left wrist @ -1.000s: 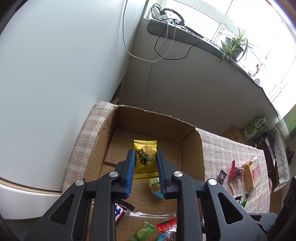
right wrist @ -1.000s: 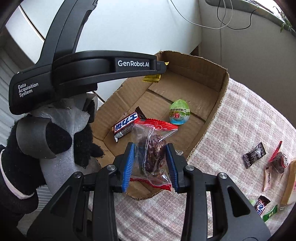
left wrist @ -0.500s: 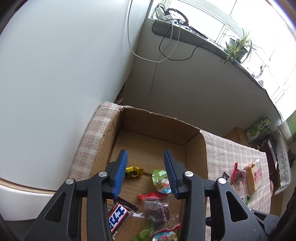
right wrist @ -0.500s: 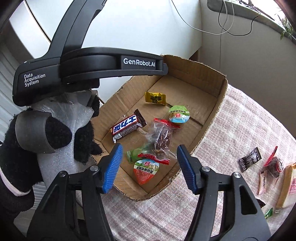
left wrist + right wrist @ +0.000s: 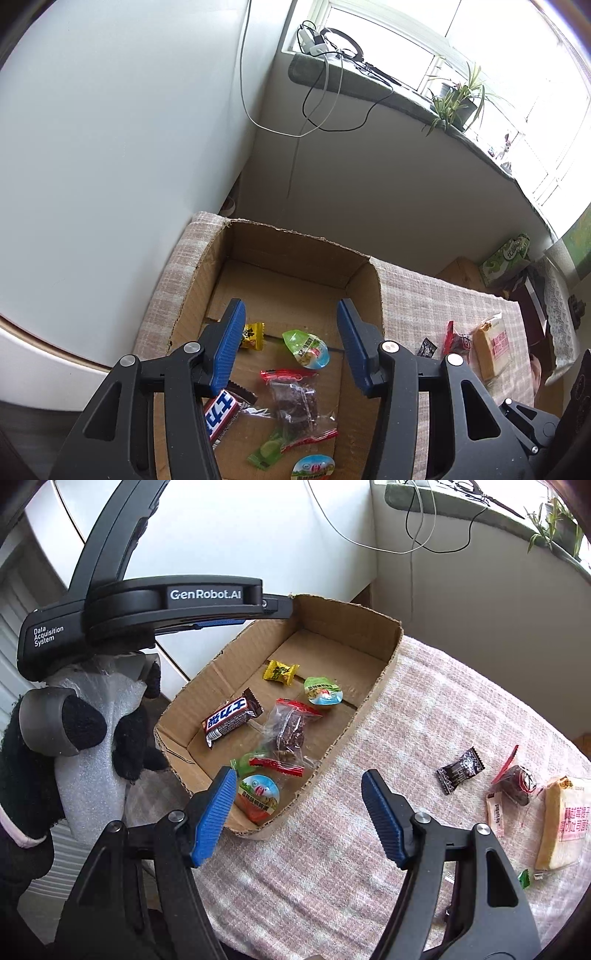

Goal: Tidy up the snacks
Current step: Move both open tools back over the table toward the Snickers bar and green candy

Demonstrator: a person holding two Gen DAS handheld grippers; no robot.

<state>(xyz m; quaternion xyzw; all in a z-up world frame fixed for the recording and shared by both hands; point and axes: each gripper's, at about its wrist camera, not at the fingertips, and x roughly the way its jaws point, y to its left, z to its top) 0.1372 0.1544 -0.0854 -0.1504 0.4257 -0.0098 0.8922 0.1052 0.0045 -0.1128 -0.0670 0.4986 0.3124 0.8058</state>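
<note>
An open cardboard box [image 5: 295, 258] [image 5: 380, 686] lies on the checked tablecloth. Inside it are a yellow candy [image 5: 253, 335] [image 5: 280, 671], a green jelly cup [image 5: 306, 348] [image 5: 322, 694], a clear bag of dark snack [image 5: 293, 402] [image 5: 288, 731], a chocolate bar [image 5: 221, 411] [image 5: 231, 718], a green candy [image 5: 267, 448] and a red jelly cup [image 5: 258, 799]. My left gripper [image 5: 288, 347] is open and empty above the box. My right gripper [image 5: 299, 816] is open and empty over the box's near corner.
On the cloth right of the box lie a black candy [image 5: 460, 770], a red-edged dark snack [image 5: 517, 779], a pink sachet [image 5: 495, 812] and a wrapped cake [image 5: 563, 823]. A white wall stands left of the box. The left gripper's body [image 5: 166, 605] hangs above the box.
Both grippers opened and let go: the yellow candy and the clear snack bag dropped into the box. Both grippers have pulled back and up.
</note>
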